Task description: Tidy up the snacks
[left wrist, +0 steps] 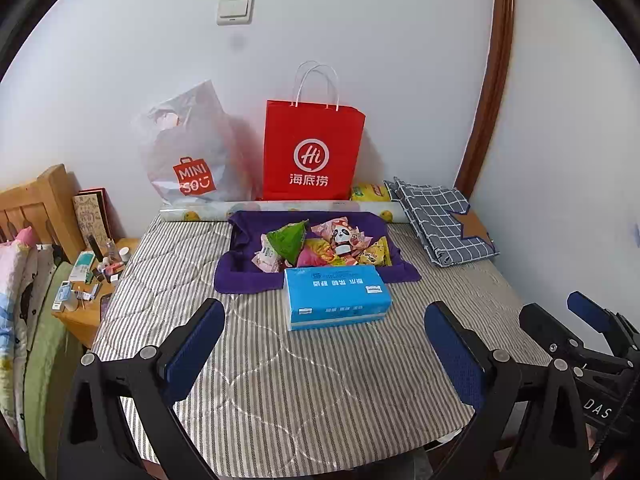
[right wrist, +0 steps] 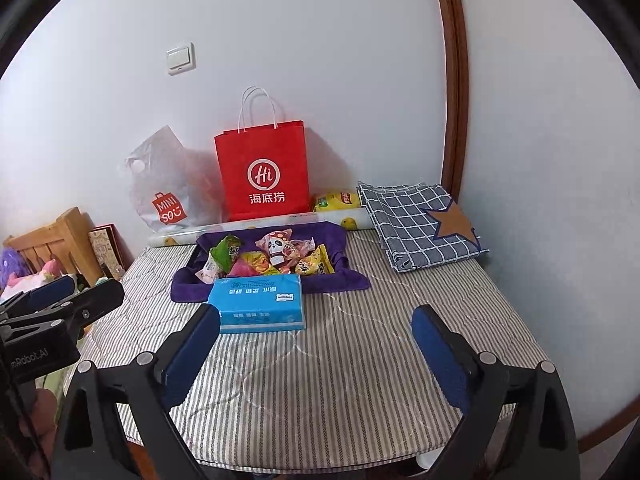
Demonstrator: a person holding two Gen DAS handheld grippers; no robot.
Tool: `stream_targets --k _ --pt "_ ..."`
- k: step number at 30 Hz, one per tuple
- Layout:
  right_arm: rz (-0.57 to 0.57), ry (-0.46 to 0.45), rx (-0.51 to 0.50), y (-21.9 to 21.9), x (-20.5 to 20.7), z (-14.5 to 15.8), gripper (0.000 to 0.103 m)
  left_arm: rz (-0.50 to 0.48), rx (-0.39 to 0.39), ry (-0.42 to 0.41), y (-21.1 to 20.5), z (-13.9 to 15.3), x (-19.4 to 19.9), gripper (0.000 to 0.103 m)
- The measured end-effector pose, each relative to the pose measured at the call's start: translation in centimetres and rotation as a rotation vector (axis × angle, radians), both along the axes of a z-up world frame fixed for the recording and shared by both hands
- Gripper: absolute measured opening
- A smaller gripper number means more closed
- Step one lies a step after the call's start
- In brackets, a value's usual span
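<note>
At far left a white Miniso bag (left wrist: pixel 188 152) leans on the wall beside an upright red paper bag (left wrist: pixel 312 148), both at the far edge of the striped tabletop (left wrist: pixel 320 380). Centre: snack packets (left wrist: pixel 320 244) lie heaped on a purple cloth (left wrist: pixel 244 276), a blue tissue pack (left wrist: pixel 336 296) touching its near edge; a folded checked cloth (left wrist: pixel 440 220) lies far right. Left tongs (left wrist: pixel 325 348) and right tongs (right wrist: pixel 316 352) both stand wide and hold nothing, near side, well apart from the snacks.
</note>
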State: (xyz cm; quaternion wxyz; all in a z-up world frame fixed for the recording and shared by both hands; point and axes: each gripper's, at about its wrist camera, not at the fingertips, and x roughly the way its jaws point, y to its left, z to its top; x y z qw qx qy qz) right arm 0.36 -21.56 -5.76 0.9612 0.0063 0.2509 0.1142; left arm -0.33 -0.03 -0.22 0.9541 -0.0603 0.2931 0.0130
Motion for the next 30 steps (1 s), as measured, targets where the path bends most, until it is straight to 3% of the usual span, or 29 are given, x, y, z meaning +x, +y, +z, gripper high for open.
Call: stream_targets --k 30 --pt "-0.005 0.002 0.004 -0.24 -0.08 -0.05 0.097 -0.002 -0.002 -0.004 -0.29 -0.05 -0.02 0.099"
